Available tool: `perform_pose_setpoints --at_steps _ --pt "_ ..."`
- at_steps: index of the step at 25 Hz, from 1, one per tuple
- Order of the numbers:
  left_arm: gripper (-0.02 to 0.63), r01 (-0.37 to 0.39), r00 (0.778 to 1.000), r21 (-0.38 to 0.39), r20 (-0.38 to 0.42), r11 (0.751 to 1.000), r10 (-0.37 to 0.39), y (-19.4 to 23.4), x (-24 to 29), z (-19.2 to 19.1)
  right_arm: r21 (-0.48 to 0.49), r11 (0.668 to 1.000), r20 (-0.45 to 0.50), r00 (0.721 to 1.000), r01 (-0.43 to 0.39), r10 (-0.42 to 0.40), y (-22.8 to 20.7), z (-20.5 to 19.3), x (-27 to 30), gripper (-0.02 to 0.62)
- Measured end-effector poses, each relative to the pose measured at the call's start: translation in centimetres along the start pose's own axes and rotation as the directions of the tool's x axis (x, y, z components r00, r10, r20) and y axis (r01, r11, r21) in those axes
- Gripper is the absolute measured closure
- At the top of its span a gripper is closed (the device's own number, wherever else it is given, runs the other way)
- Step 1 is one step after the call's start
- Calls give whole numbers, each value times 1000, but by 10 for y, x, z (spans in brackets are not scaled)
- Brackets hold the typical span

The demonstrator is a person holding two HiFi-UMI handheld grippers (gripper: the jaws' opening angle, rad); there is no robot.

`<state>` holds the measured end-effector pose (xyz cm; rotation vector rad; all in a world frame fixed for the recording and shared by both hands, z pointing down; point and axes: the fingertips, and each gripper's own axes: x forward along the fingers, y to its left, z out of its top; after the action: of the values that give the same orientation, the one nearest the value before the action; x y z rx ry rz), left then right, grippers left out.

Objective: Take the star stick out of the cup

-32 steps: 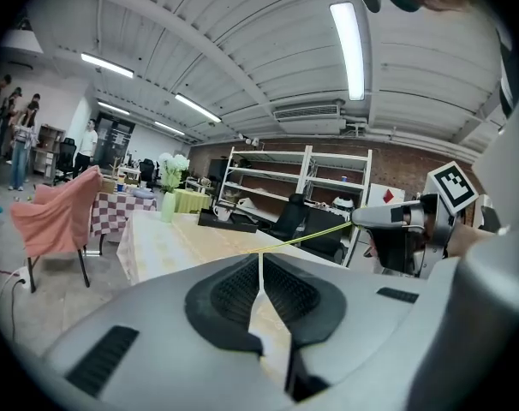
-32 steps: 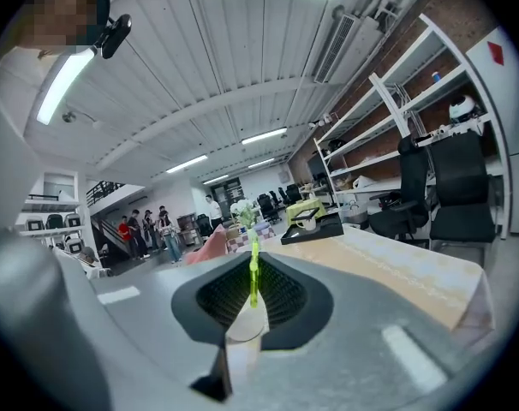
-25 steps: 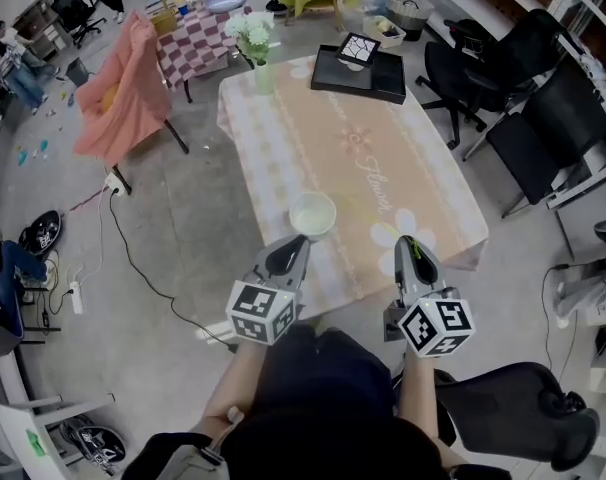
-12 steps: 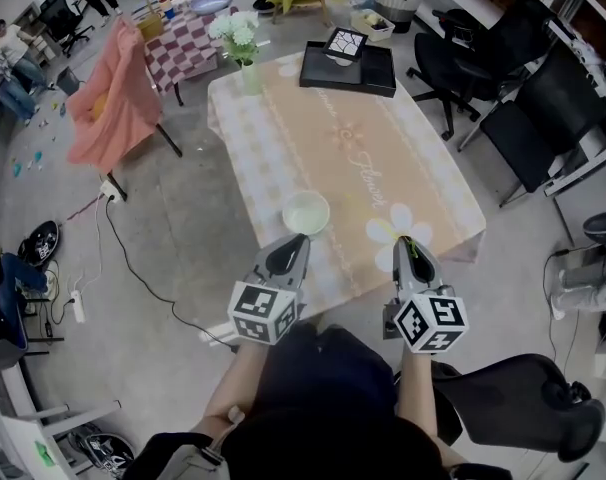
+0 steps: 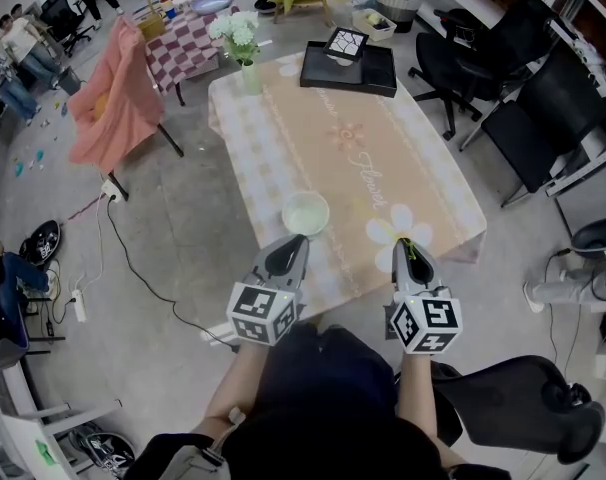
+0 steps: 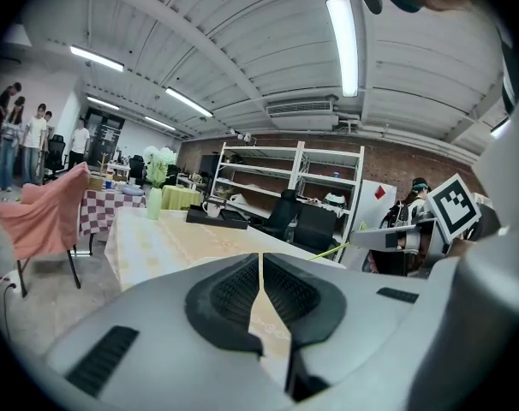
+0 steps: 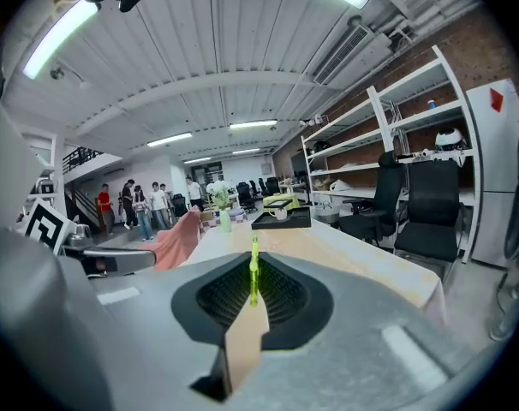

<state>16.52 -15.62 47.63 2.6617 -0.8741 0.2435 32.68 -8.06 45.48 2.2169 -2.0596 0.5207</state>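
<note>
A pale green cup (image 5: 306,212) stands near the front edge of the table (image 5: 353,158), which wears a peach flowered cloth. My right gripper (image 5: 407,246) hovers over the table's front right corner, to the right of the cup, shut on the thin green star stick (image 7: 253,274). The stick pokes out forward between its pads, and its green tip (image 5: 412,251) shows in the head view. My left gripper (image 5: 293,240) is just below the cup at the table edge, jaws shut with nothing between them (image 6: 261,268). The stick's star end is too small to make out.
At the table's far end sit a black tray with a mug (image 5: 348,68) and a vase of white flowers (image 5: 245,53). Black office chairs (image 5: 543,118) stand to the right. A chair draped in pink cloth (image 5: 118,98) and floor cables (image 5: 133,258) lie left. People stand far back left.
The head view has shifted a little, so the table sits slightly lower left in the picture. Both grippers keep their places and stay shut, the right one still on the stick.
</note>
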Motion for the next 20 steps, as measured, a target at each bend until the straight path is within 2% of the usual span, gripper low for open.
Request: perform_pose_setpoints --at_steps 20 --pt "583 -12 1000 7 -9 1000 12 2 1 -4 -3 1000 -7 1000 -6 6 -5 -4 2 578"
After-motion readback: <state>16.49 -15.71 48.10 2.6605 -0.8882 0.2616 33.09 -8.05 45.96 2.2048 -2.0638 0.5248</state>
